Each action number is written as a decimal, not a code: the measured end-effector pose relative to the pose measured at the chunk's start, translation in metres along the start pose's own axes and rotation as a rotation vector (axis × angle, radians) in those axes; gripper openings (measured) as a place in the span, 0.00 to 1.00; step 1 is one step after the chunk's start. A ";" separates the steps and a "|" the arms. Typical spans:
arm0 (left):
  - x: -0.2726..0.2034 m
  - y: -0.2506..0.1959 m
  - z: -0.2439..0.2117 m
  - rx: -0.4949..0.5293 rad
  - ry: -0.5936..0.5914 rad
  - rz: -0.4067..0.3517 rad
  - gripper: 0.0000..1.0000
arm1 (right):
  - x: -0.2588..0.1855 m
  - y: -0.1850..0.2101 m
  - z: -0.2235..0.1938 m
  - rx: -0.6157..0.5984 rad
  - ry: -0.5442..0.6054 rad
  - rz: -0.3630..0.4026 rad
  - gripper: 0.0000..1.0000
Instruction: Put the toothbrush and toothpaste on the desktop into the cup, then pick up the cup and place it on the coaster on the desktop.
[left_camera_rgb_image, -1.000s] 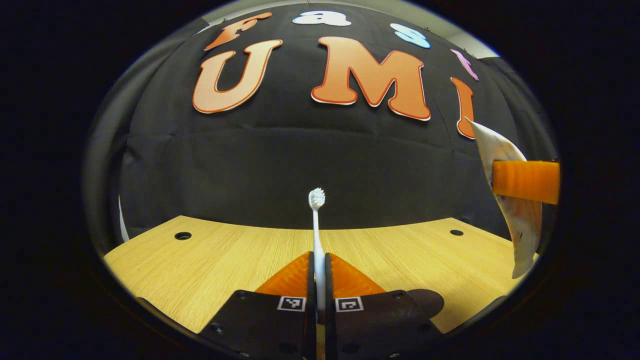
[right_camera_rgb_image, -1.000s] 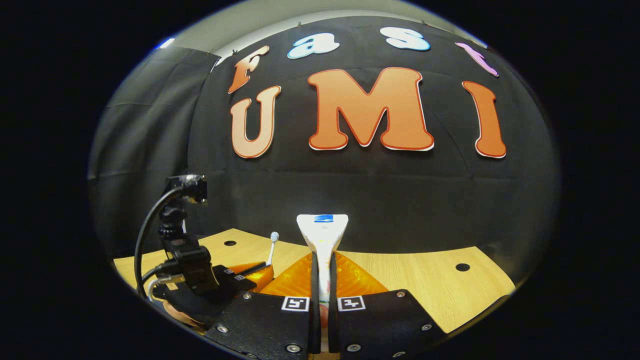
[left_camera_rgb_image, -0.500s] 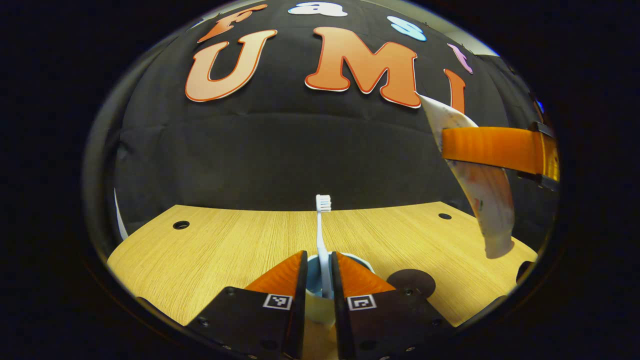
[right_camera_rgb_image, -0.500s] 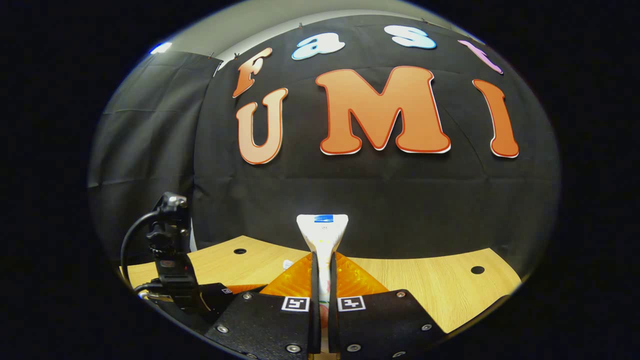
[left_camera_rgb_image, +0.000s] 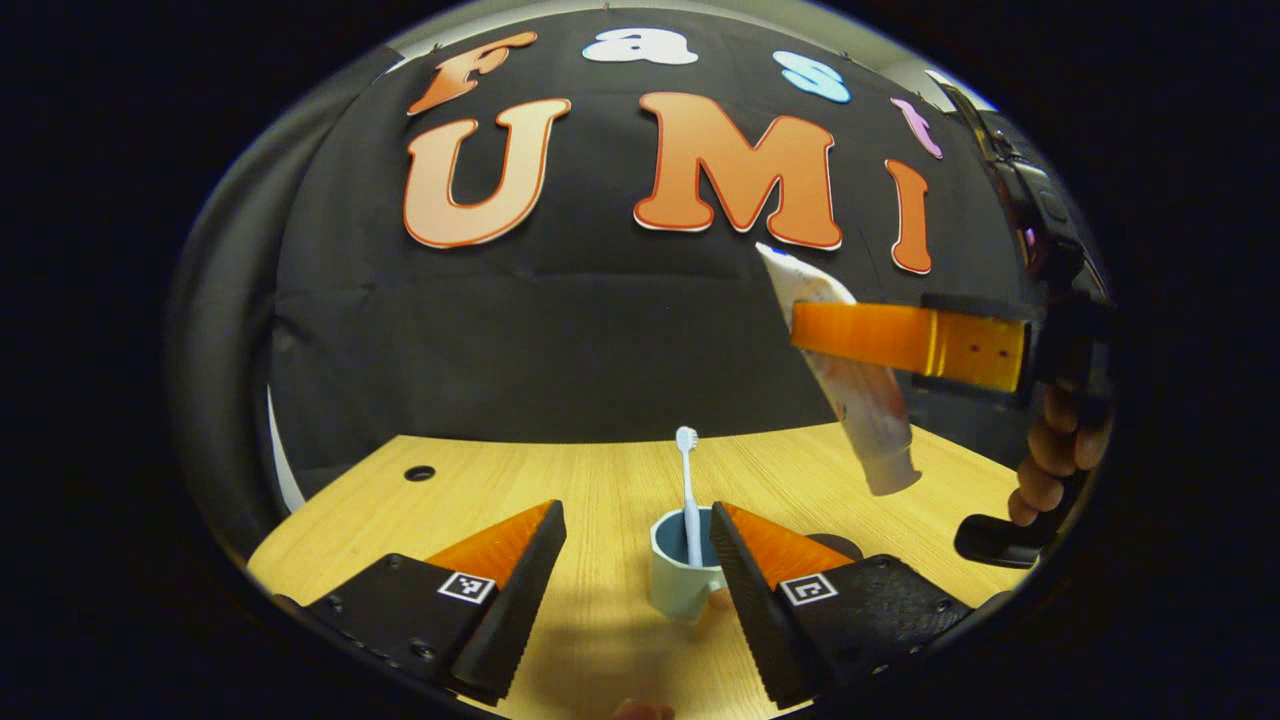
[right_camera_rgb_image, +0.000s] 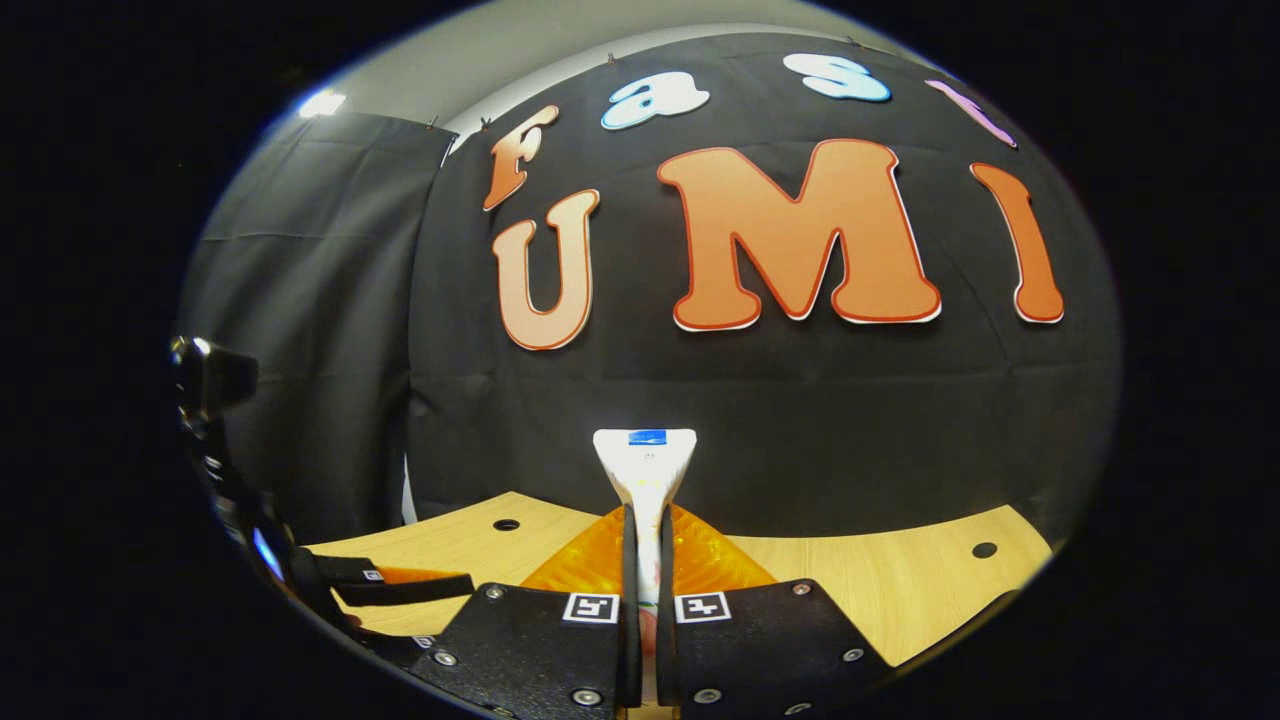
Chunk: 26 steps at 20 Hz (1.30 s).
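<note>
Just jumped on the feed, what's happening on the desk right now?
The toothbrush stands in the cup on the wooden desktop, and the left gripper hangs open on either side of the cup, touching neither. The right gripper is shut on the toothpaste and holds it in the air, above and to the right of the cup. The dark round coaster lies just behind the cup, with nothing on it yet.

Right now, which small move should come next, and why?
Probably bring the right claw over the cup and lower the toothpaste tube in: the toothbrush already stands inside, the left claw is open.
</note>
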<state>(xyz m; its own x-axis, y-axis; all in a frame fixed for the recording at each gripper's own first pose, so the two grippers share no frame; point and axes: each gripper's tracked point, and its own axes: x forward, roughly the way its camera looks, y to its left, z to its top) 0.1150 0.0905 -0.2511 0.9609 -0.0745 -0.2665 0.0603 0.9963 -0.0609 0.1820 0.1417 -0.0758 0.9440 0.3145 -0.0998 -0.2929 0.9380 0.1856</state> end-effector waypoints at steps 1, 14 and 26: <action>-0.008 0.004 0.006 0.007 -0.013 0.009 0.88 | 0.003 0.004 -0.002 0.006 0.001 0.010 0.06; -0.072 0.048 0.044 -0.045 -0.048 0.083 0.95 | 0.049 0.035 -0.062 0.025 0.084 0.077 0.06; -0.067 0.056 0.036 -0.067 -0.012 0.115 0.97 | 0.073 0.027 -0.090 0.094 0.014 0.055 0.06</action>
<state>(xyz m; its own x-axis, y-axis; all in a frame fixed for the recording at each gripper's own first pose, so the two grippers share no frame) 0.0636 0.1526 -0.2019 0.9637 0.0414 -0.2636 -0.0686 0.9931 -0.0951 0.2296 0.2036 -0.1661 0.9244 0.3680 -0.0999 -0.3284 0.9015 0.2817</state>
